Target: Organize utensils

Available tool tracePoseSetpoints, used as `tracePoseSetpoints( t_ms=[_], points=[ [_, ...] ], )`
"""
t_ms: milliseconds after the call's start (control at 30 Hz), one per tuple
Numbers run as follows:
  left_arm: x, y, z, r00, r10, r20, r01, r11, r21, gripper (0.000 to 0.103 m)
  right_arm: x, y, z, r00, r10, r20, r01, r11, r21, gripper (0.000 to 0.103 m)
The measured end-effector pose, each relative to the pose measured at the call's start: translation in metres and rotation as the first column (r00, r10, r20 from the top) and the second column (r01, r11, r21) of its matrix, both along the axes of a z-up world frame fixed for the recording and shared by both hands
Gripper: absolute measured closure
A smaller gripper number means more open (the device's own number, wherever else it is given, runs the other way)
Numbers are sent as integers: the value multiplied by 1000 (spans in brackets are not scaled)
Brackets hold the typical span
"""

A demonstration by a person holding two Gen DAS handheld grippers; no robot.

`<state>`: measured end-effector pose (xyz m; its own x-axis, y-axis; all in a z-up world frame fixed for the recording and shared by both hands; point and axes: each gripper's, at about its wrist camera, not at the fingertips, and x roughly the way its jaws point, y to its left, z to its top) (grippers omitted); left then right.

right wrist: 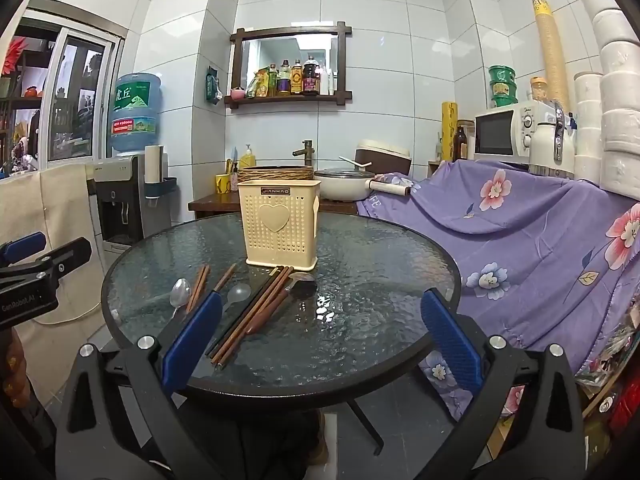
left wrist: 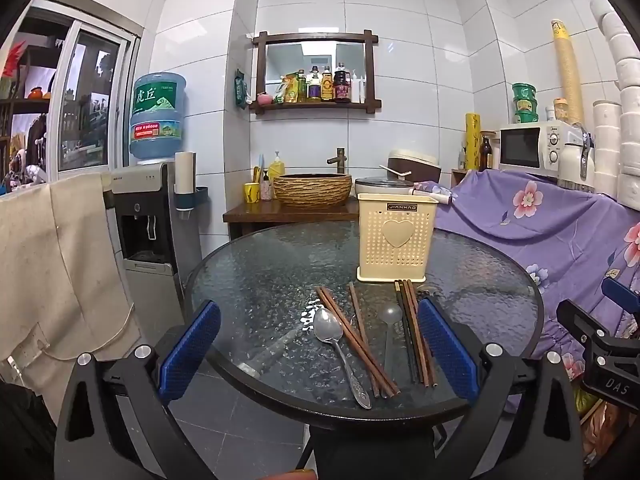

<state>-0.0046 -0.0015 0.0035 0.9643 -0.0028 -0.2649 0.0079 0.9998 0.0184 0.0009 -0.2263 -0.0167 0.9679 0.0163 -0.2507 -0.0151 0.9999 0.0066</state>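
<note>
A cream perforated utensil holder (left wrist: 395, 238) (right wrist: 279, 227) with a heart stands upright on the round glass table (left wrist: 256, 280) (right wrist: 380, 264). In front of it lie a metal spoon (left wrist: 340, 350) (right wrist: 179, 293), a clear plastic spoon (left wrist: 390, 320) (right wrist: 237, 295), brown chopsticks (left wrist: 360, 344) (right wrist: 199, 286), a dark and brown chopstick bundle (left wrist: 414, 336) (right wrist: 252, 312) and a wooden-handled ladle (right wrist: 286, 298). My left gripper (left wrist: 318, 344) is open and empty above the table's near edge. My right gripper (right wrist: 320, 336) is open and empty, with the utensils by its left finger.
A purple floral cloth (left wrist: 560, 236) (right wrist: 540, 232) covers furniture to the right. A water dispenser (left wrist: 148, 216) (right wrist: 120, 200) and a beige cloth (left wrist: 60, 280) stand to the left. A wooden counter with a basin (left wrist: 312, 189) and a cooker (right wrist: 346, 188) lies behind the table.
</note>
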Motion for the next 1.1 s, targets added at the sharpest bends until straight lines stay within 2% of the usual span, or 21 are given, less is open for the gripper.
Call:
tracePoseSetpoints(
  t_ms=[1100],
  points=[
    [7,1,-8,1000,-8,-18,8,1000,-7,6,0,-1,-6,1000,5,-10,-5,1000,6,5]
  ],
)
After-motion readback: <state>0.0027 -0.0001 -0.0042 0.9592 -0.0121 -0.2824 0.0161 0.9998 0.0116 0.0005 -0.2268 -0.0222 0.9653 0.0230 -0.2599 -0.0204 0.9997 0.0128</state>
